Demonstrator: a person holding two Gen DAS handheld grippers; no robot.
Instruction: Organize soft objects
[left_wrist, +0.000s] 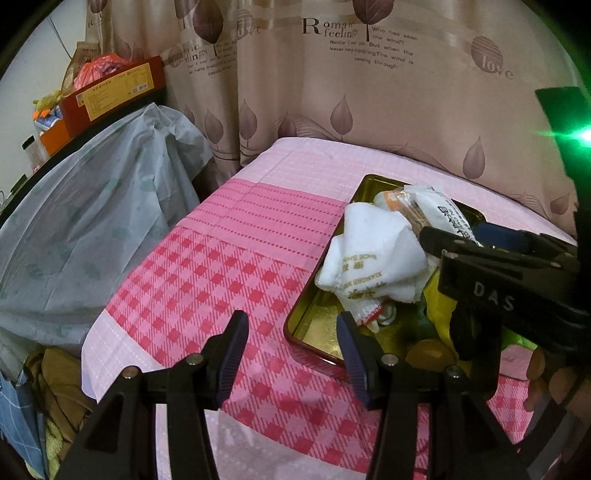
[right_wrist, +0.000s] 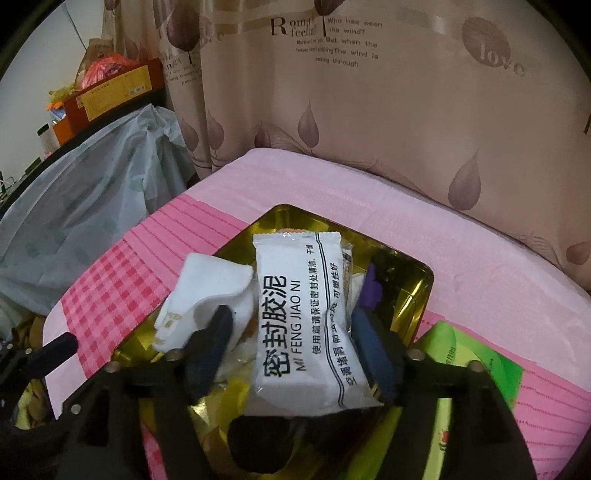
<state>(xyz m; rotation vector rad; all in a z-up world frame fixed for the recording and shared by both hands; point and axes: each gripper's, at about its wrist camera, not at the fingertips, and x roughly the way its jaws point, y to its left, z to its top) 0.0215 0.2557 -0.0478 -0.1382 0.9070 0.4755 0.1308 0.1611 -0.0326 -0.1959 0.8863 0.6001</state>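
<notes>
One white sealing-putty packet (right_wrist: 295, 317) lay lengthwise between the right gripper (right_wrist: 295, 347)'s jaws, seemingly held over the gold tin (right_wrist: 413, 295); the left gripper (left_wrist: 291, 354) stood beside it, jaws wide and empty.

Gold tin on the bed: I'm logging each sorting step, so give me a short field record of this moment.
container: gold tin on pink checked cloth
contents: white cloth, white sealing-clay packet, other small items
left gripper: open, empty, at the tin's near edge
right gripper: over the tin, fingers either side of the packet; grip uncertain
outside tin: green pack
</notes>
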